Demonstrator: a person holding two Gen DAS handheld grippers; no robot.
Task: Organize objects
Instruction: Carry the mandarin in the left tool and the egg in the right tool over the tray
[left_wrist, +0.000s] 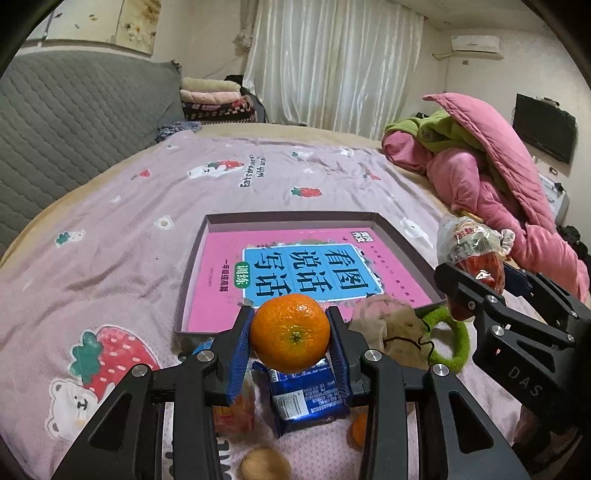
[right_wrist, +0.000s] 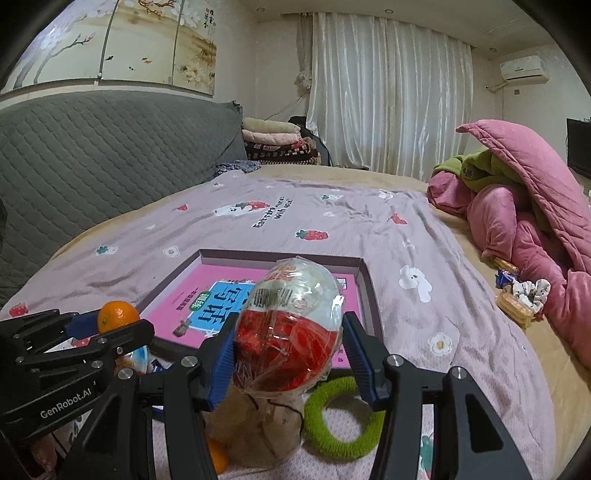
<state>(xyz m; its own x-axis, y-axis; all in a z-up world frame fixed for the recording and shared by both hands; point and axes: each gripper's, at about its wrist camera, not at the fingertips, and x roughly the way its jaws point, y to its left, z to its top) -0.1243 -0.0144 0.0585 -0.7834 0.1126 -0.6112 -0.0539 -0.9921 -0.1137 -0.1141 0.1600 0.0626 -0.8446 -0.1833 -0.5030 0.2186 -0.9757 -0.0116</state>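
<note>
**Two grippers, each carrying one item, held above the shallow box on the bed**

The left gripper (left_wrist: 291, 338) is clamped on a round orange tangerine (left_wrist: 290, 332), its blue pads pressing both sides, the fruit held in the air just short of the near rim of the shallow mauve cardboard box (left_wrist: 192, 273). The right gripper (right_wrist: 288, 354) grips a red-and-white egg-shaped package wrapped in clear plastic film (right_wrist: 290, 325), likewise raised over the box's near edge, to the right of the tangerine.

Below the tangerine, just outside the box's near wall, lie a blue snack packet with a barcode (left_wrist: 304, 398), a beige crumpled paper bag (left_wrist: 391, 328), a green fuzzy ring (left_wrist: 454, 339) touching the bag, a brown round item (left_wrist: 264, 463) too blurred to name, and a second orange fruit (left_wrist: 358, 428) partly hidden by the gripper frame. These crowd the bedspread between the grippers and the box.

The box holds one thing: a pink book with a blue title panel (left_wrist: 295, 273), lying flat.

Right of the box, well apart, a heap of pink and green bedding (left_wrist: 491, 177) sits with a few wrapped snacks (right_wrist: 517, 299) beside it.
</note>
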